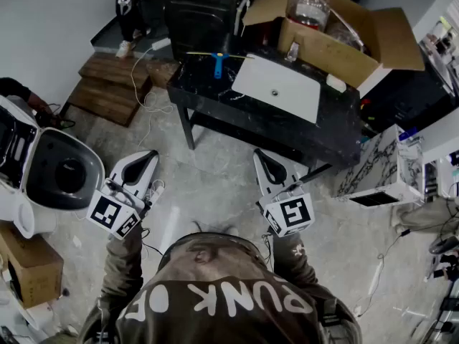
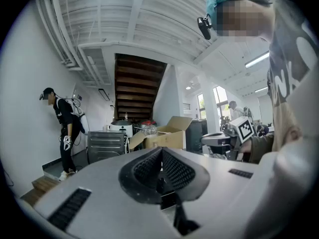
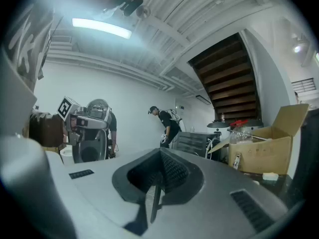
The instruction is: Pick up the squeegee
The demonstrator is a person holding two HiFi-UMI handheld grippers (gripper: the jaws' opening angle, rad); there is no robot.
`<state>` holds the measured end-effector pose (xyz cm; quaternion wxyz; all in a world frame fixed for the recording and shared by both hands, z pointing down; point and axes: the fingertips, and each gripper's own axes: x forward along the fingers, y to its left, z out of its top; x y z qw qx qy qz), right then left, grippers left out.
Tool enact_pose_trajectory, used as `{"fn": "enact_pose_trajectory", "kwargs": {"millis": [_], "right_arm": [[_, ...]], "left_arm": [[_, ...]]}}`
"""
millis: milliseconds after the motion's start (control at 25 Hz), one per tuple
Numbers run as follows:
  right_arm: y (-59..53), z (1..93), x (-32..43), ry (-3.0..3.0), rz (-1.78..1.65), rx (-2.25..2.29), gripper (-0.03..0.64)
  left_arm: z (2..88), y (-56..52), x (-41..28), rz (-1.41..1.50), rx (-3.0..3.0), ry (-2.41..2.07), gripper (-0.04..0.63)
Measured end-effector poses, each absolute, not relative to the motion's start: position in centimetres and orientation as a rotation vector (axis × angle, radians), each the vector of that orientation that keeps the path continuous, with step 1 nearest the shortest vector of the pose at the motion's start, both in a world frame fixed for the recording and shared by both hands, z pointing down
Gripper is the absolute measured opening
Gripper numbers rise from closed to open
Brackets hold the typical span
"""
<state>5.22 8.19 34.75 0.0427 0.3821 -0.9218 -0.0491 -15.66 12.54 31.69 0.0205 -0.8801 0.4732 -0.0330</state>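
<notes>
The squeegee [image 1: 217,62], with a blue handle and a thin yellowish blade, lies on the far left part of the black table [image 1: 215,100] in the head view. My left gripper [image 1: 143,160] and right gripper [image 1: 264,158] are held level over the floor in front of the table, well short of the squeegee. Both are shut with nothing between the pads. In the left gripper view the left gripper [image 2: 160,156] has its ribbed pads pressed together. The right gripper [image 3: 160,158] looks the same in its own view. Neither gripper view shows the squeegee.
A white slab [image 1: 280,86] and an open cardboard box [image 1: 344,34] with a jar share the table. A white appliance [image 1: 54,165] stands at the left, a marble-patterned unit [image 1: 384,174] at the right. Another person [image 1: 129,6] stands by wooden steps [image 1: 107,84]. Cables trail on the floor.
</notes>
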Motion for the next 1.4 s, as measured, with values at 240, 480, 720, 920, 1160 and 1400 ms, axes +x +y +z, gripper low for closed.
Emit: {"fn": "enact_pose_trajectory", "kwargs": {"millis": [240, 480, 720, 920, 1160, 1400], "right_arm": [[7.8, 34.9, 5.1, -2.822, -0.145, 1.167, 0.008], [7.4, 35.1, 5.0, -2.822, -0.146, 1.169, 0.008], [7.0, 35.2, 5.2, -2.817, -0.132, 1.172, 0.008], [6.6, 35.2, 5.7, -2.83, -0.102, 1.208, 0.009], [6.3, 35.5, 5.6, -2.821, -0.1, 1.215, 0.011], [6.0, 35.4, 4.9, -2.838, -0.092, 1.176, 0.058]], "left_arm": [[31.7, 12.2, -15.7, -0.097, -2.728, 1.468, 0.003], [31.9, 11.8, -15.8, -0.099, -2.728, 1.468, 0.003], [31.8, 11.5, -15.7, -0.1, -2.732, 1.468, 0.003], [31.9, 11.4, -15.7, -0.104, -2.735, 1.47, 0.003], [32.0, 11.1, -15.6, -0.103, -2.741, 1.461, 0.003], [31.4, 11.0, -15.8, -0.098, -2.724, 1.467, 0.003]]}}
